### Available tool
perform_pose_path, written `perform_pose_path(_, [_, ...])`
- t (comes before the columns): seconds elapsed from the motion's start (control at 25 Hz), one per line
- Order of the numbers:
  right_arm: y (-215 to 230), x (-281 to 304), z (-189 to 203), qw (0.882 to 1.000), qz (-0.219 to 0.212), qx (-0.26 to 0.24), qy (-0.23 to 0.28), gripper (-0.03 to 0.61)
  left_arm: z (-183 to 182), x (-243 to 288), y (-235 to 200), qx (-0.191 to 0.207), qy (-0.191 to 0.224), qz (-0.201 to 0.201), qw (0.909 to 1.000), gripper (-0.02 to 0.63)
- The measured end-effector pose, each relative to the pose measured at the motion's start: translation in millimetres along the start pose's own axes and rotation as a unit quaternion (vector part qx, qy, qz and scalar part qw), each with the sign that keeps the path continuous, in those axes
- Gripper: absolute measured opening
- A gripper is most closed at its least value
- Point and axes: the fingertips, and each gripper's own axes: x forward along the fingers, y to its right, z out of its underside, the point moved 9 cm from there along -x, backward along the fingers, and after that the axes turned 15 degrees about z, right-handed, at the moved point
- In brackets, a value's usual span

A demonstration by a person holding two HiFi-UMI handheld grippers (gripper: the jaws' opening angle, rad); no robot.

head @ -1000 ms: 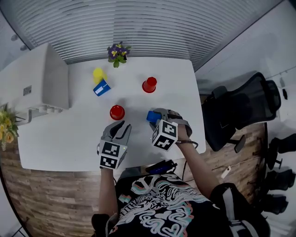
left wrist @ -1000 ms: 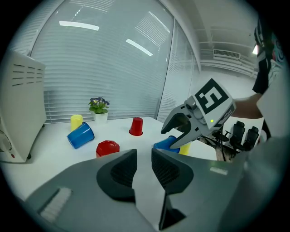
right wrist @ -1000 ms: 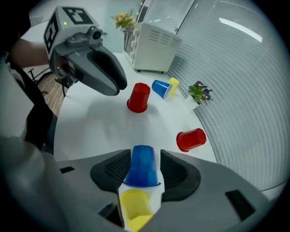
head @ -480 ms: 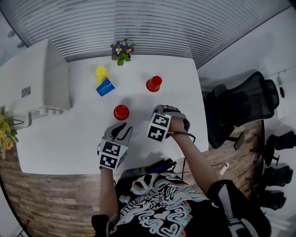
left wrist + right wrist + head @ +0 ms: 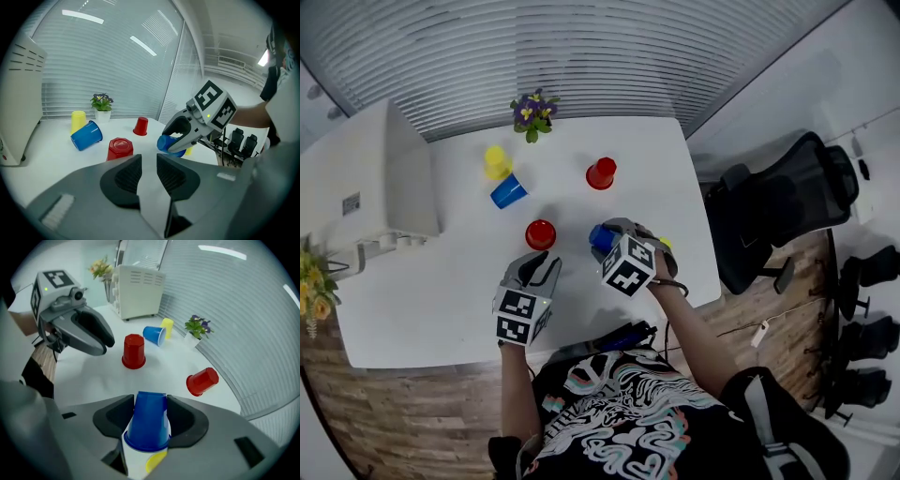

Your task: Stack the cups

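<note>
My right gripper [image 5: 147, 414] is shut on a blue cup [image 5: 147, 425], base pointing away from the camera; its jaws have just been closing on it. A yellow cup [image 5: 156, 461] shows just below the blue cup's rim. In the head view the blue cup [image 5: 597, 236] sits in the right gripper [image 5: 614, 232] over the table's right part, a yellow cup [image 5: 664, 244] beside it. My left gripper [image 5: 149, 171] has a narrow gap with nothing in it, near the front edge. A red cup [image 5: 540, 233] stands upside down just beyond it. Another red cup [image 5: 601, 173] lies on its side farther back.
A second blue cup [image 5: 508, 190] lies on its side beside another yellow cup [image 5: 495, 159] at the back left. A potted plant [image 5: 529, 112] stands at the far edge. A white appliance [image 5: 366, 183] fills the left side of the white table [image 5: 441, 281]. An office chair [image 5: 787, 211] stands to the right.
The right gripper has rolled with the blue cup in its jaws and shifted a little. The left gripper has stayed in place.
</note>
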Motion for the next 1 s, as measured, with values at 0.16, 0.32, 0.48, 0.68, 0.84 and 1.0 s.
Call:
perform_pose_path(0.16, [-1,-17,5,0.991,0.023,0.108,0.072,0.222,1,-2,-2,-0.003,0.004,-0.003,1.0000,0.100])
perform_pose_path(0.32, [-9,-27,19,0.977,0.053,0.165,0.124,0.222,3,-2,-5,-0.009,0.019,-0.005,0.9998,0.097])
perform_pose_path(0.48, [-14,-32,35,0.958,0.081,0.225,0.155,0.221,14,-6,-4,-0.043,0.055,-0.010,0.9975,0.095])
perform_pose_path(0.68, [-21,-24,44,0.946,0.085,0.255,0.181,0.221,22,-9,-14,-0.078,0.091,-0.035,0.9922,0.095])
perform_pose_path(0.84, [-19,-17,55,0.934,0.084,0.286,0.196,0.221,21,-7,-9,-0.085,0.098,-0.045,0.9906,0.091])
perform_pose_path(1.0, [-19,-13,57,0.926,0.082,0.298,0.218,0.221,25,-5,-8,-0.089,0.097,-0.059,0.9896,0.087])
